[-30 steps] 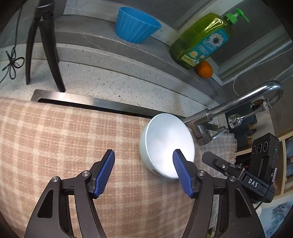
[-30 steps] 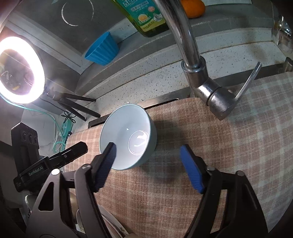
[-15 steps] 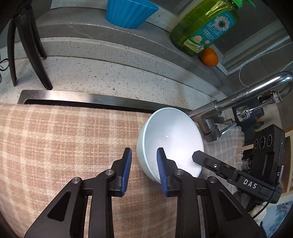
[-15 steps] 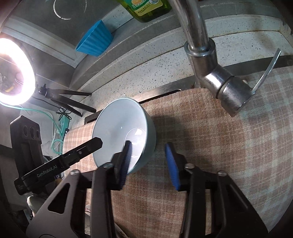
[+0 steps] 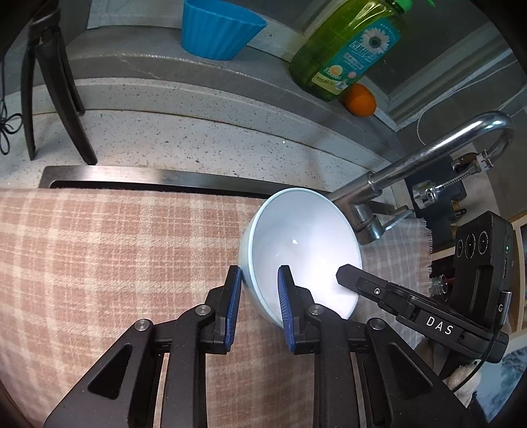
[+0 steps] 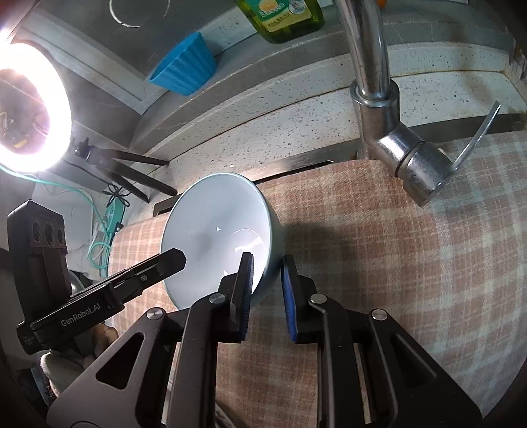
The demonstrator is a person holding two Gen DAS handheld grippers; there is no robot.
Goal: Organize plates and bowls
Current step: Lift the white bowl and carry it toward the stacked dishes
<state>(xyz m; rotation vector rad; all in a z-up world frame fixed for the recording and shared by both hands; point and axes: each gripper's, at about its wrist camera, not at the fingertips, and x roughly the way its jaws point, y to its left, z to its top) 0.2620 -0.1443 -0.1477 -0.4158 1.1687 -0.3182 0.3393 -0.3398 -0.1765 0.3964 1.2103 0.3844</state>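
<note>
Both tongs on one bowl (image 5: 303,243), opposite sides of the rim. Left tongs (image 5: 258,296): one pad outside the wall, one inside, jaws closing onto the near-left rim; pads look to be touching the wall. Right tongs (image 6: 266,286): same setup on the other side, one pad in the bowl, one outside, jaws closing, wall between the pads.

Bowl is pale, empty, tipped up toward the cams, not flat. Sits on/over the plaid cloth (image 5: 115,256) covering the sink area, just beside the faucet (image 6: 372,108) base. Can't tell if it's fully off the cloth or resting on its far edge.

Progress, my read: early. Grab step on this bowl approx done; lift + move to wherever it stacks is left. No stack, rack or plates clearly in view, so dest unknown and no way to count what's sorted.

Other stuff behind on the surface ledge: blue cup (image 5: 219,28), soap bottle (image 5: 349,49), orange (image 5: 359,98). Not touched.

Watch: faucet close to the rim on lift, thin rim grip may slip.
</note>
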